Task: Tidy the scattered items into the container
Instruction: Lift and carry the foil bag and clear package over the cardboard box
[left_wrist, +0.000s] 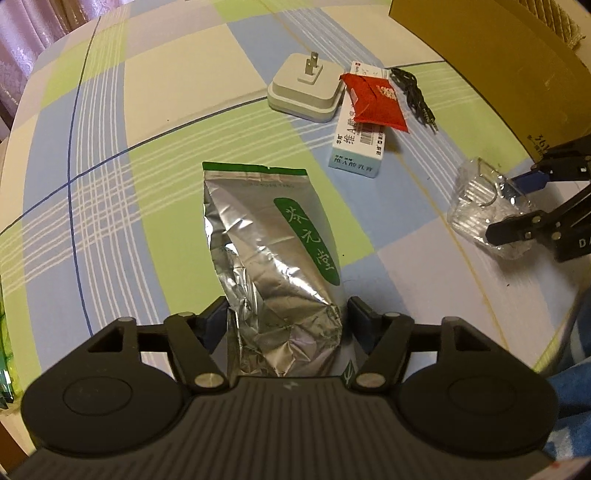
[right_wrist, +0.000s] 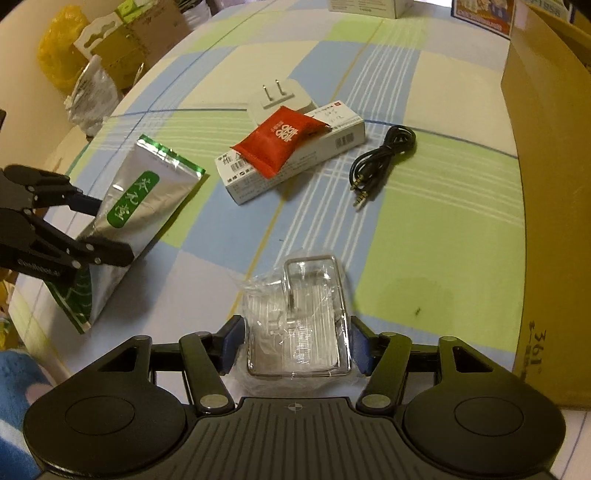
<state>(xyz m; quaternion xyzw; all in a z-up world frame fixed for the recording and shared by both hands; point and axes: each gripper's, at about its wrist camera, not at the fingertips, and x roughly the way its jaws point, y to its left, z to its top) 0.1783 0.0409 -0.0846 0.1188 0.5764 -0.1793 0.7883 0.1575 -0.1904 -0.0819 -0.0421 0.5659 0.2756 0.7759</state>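
Foil tea pouch (left_wrist: 273, 266) sat low centre, gripped by the left tongs (left_wrist: 286, 317); right tongs (right_wrist: 295, 343) held a wrapped clear case (right_wrist: 299, 321). Next (probably) both go into the cardboard box (right_wrist: 554, 184) at right.

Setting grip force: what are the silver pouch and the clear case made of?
Silver pouch: looks like foil laminate, shiny and creased. Clear case: seemingly hard transparent plastic, glossy, in crinkly film wrap.
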